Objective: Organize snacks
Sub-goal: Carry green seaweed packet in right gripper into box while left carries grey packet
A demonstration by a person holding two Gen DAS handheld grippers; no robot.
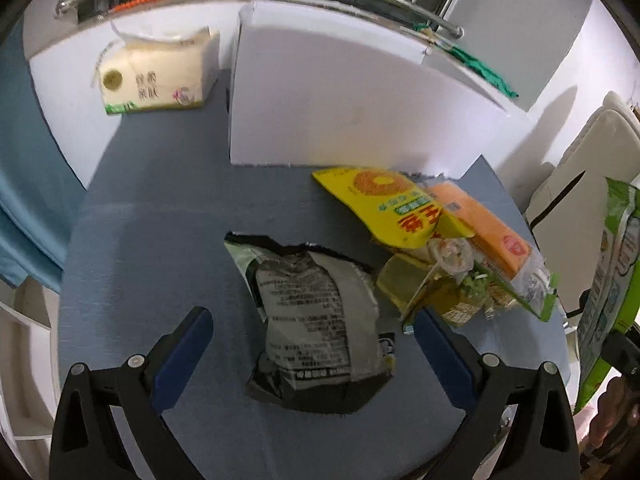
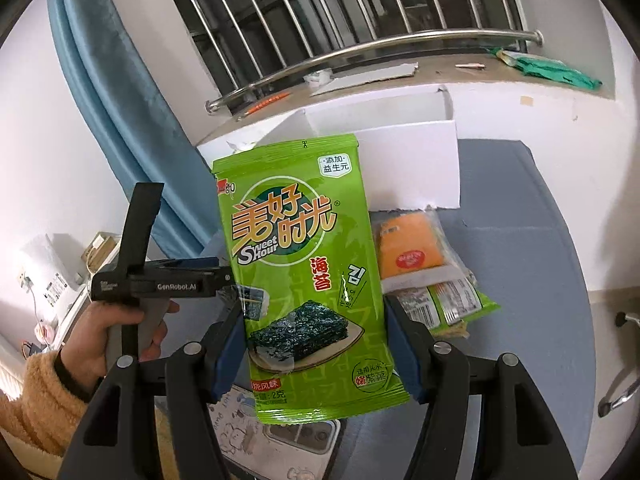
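My left gripper [image 1: 314,326] is open above the blue table, its fingers on either side of a grey and black snack packet [image 1: 316,320] lying face down. To its right lies a pile: a yellow packet [image 1: 388,204], an orange packet [image 1: 484,228] and small green packets [image 1: 472,296]. My right gripper [image 2: 314,344] is shut on a green seaweed packet [image 2: 304,272], held upright in the air; it also shows at the right edge of the left wrist view [image 1: 612,280]. The left gripper [image 2: 168,284] appears in the right wrist view, held by a hand.
A white open box [image 1: 340,104] stands at the back of the table against the window sill. A tissue pack [image 1: 156,76] sits at the back left. A phone [image 2: 280,440] lies below the seaweed packet. A blue curtain [image 2: 120,100] hangs at the left.
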